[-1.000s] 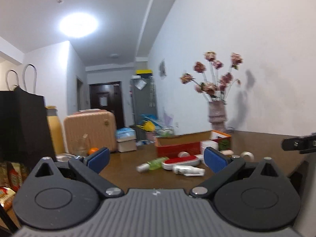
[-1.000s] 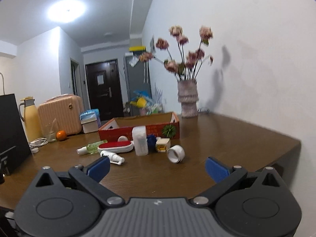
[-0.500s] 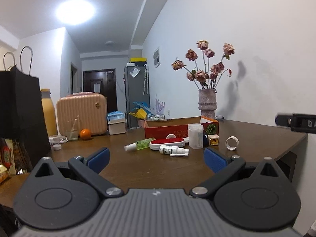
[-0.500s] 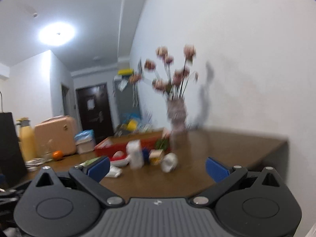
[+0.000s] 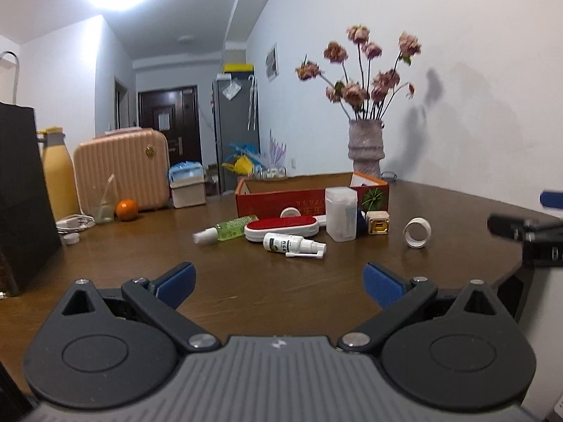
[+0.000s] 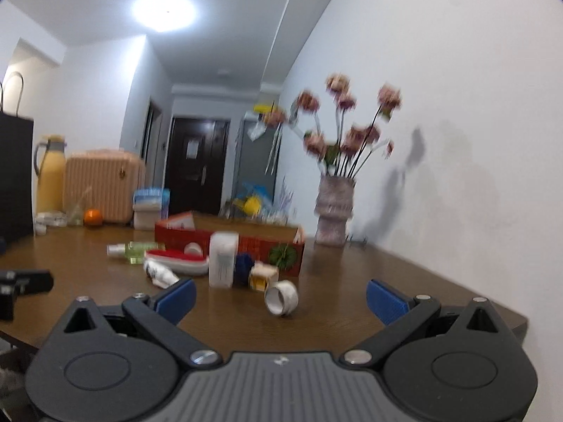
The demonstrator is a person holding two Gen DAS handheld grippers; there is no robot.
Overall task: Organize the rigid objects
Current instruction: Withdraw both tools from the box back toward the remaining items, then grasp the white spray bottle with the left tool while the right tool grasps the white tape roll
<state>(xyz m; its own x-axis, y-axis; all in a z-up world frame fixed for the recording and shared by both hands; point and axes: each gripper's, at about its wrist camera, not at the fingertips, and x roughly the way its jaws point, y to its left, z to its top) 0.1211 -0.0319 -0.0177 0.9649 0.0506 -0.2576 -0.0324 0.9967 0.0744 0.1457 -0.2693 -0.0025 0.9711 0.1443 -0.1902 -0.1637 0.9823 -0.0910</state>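
Note:
A red cardboard box (image 5: 309, 195) stands open on the brown table (image 5: 246, 281). In front of it lie a green spray bottle (image 5: 227, 229), a red-and-white brush (image 5: 283, 227), a white spray bottle (image 5: 292, 244), a tall white container (image 5: 340, 213), a small gold cube (image 5: 377, 222) and a white tape ring (image 5: 417, 232). My left gripper (image 5: 278, 281) is open and empty, short of the items. My right gripper (image 6: 279, 297) is open and empty, close behind the tape ring (image 6: 280, 297); the box (image 6: 246, 242) lies beyond. The right gripper also shows in the left wrist view (image 5: 527, 232).
A vase of dried flowers (image 5: 364, 147) stands behind the box by the wall. At the left are a black paper bag (image 5: 21, 193), a yellow flask (image 5: 58, 172), a peach case (image 5: 121, 172), a glass (image 5: 103, 207) and an orange (image 5: 126, 209). The table's right edge (image 6: 492, 302) is near.
Both grippers have shifted view while staying open and empty. The left one has come closer to the items. The right one has swung and now faces the tape ring from nearer.

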